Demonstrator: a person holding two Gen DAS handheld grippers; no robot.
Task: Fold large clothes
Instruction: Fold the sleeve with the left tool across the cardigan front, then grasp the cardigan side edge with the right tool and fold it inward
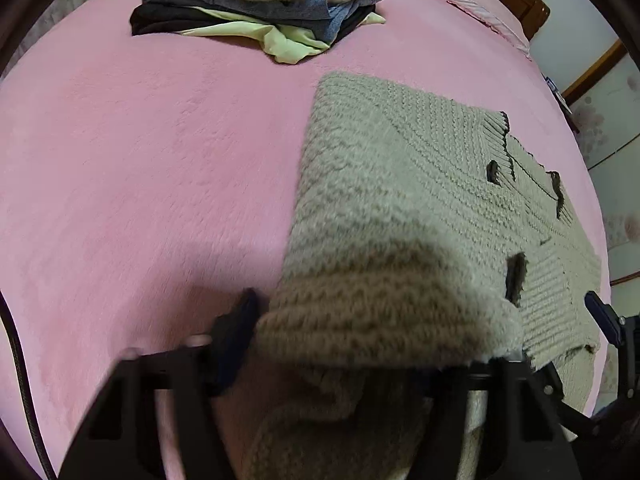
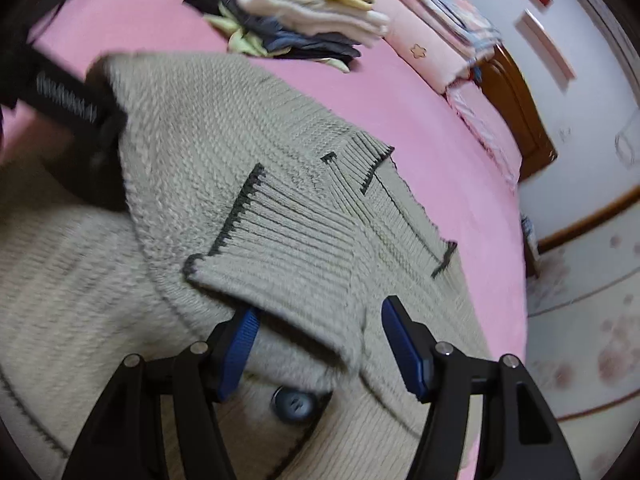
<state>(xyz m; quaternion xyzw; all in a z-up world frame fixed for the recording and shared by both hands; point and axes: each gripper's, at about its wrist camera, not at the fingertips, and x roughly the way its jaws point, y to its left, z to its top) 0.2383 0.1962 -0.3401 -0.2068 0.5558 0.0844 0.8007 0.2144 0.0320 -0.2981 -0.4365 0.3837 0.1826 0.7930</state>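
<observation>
Pink bed (image 1: 140,152): left gripper (image 1: 372,320) pinches knit cardigan (image 1: 400,184) fold; right gripper (image 2: 316,340) wide, astride cuff.

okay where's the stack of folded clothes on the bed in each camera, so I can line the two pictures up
Left wrist view: the stack of folded clothes sits at top centre, far across the pink bed, beyond the beige knitted cardigan.
Right wrist view: the same stack is at top centre, just left of the pink pillow.
Shared landmark: the cardigan's dark-edged ribbed cuff, at right in the left view and mid-frame in the right.
</observation>
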